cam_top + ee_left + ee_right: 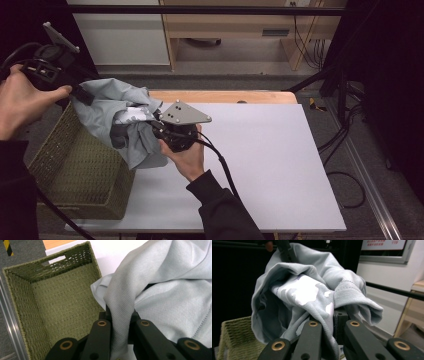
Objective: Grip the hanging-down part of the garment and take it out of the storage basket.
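A person holds a crumpled pale grey garment (117, 122) in the air above the open woven basket (75, 170), left gripper (82, 95) and right gripper (155, 125) both clamped on its cloth; spreading or folding it seems not yet begun.

A: Dim overall; the white table (270, 150) is the brightest patch, lit evenly from above.

B: Beside it, black surroundings. The grey garment (312, 295) stays sharp, with the jaws nearest the lens soft.
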Demonstrator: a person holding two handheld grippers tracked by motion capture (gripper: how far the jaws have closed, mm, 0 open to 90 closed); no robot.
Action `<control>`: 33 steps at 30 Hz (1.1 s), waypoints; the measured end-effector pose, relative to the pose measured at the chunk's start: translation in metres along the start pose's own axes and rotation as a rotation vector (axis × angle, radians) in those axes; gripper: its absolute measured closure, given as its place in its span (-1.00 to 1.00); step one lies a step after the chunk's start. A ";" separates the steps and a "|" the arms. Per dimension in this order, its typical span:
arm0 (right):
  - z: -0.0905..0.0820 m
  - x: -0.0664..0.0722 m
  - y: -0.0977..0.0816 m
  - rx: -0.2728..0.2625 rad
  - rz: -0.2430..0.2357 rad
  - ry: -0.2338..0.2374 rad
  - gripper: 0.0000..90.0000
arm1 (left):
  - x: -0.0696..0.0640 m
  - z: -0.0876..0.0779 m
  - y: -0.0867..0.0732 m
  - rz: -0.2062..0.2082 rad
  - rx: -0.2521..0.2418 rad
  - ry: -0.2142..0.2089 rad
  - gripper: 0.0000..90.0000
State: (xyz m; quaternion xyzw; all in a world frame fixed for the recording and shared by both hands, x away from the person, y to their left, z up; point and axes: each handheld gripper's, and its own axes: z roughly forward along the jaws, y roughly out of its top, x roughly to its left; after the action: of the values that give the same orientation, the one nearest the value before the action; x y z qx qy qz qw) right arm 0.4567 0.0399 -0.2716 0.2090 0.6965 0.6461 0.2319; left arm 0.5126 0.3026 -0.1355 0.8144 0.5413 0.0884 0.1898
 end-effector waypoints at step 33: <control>0.028 0.007 -0.098 0.226 0.109 0.092 0.31 | -0.011 0.022 0.003 0.031 0.044 0.006 0.90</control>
State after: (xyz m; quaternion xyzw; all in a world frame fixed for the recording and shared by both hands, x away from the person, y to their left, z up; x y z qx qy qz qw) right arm 0.4682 0.0594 -0.3717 0.2417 0.7623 0.5841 0.1390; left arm 0.5185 0.2867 -0.1531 0.8265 0.5309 0.0819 0.1686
